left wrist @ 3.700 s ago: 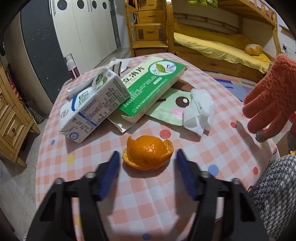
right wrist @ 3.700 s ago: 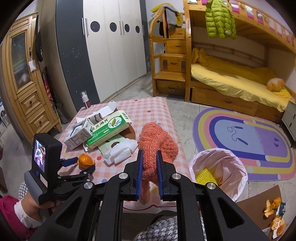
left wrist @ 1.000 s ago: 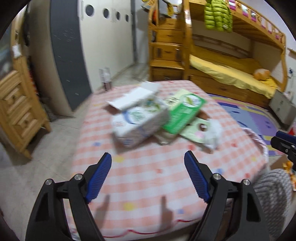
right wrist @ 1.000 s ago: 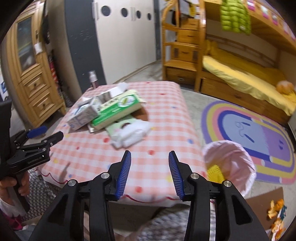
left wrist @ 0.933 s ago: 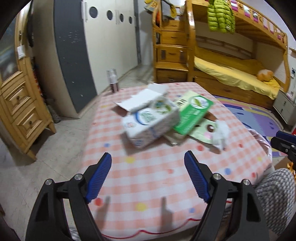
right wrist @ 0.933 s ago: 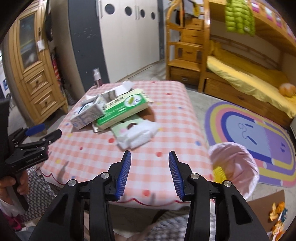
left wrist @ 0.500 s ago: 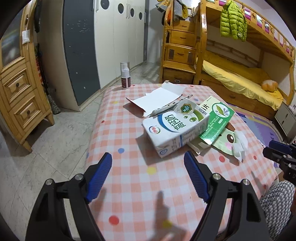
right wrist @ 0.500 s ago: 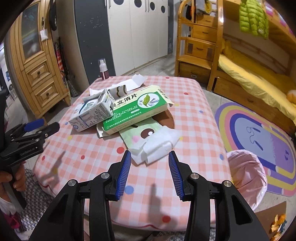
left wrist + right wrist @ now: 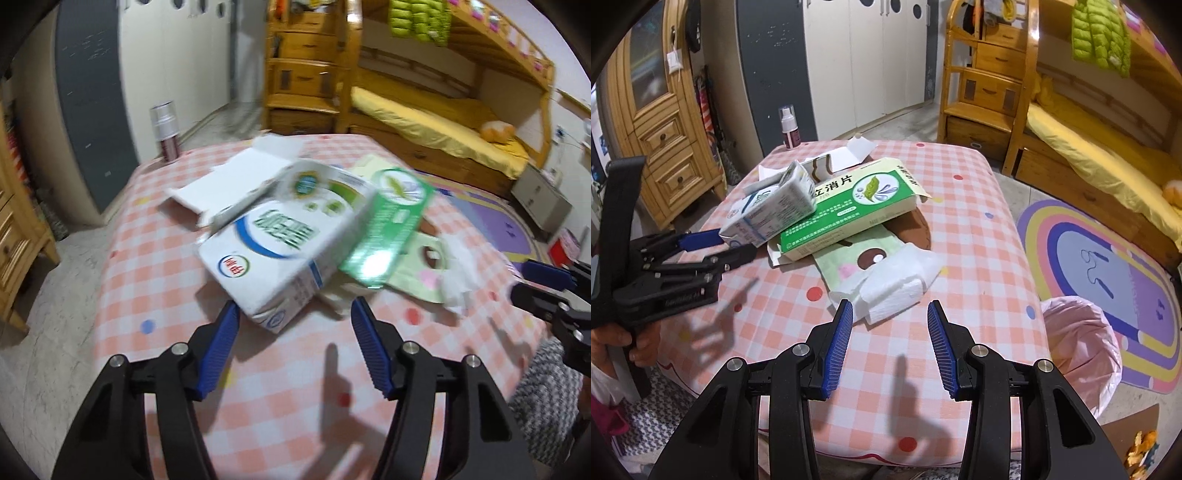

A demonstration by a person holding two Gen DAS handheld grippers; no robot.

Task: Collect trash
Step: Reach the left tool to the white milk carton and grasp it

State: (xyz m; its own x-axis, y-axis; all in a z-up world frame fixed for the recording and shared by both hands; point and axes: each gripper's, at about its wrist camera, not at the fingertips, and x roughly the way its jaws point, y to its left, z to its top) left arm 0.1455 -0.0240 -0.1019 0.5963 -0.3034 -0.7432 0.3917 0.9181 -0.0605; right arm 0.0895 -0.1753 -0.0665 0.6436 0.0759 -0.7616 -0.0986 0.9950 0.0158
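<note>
Left gripper (image 9: 293, 317), jaws wide, faces the light, crushable milk carton (image 9: 280, 247) at twelve o'clock; grip its narrow end.

Motion blur smears the left wrist view, so the print on the milk carton (image 9: 280, 254) and the green box (image 9: 391, 229) cannot be read there. The box covers part of the flattened cartoon wrapper (image 9: 857, 258). The pink bin bag (image 9: 1082, 347) hides its contents behind its rim.
</note>
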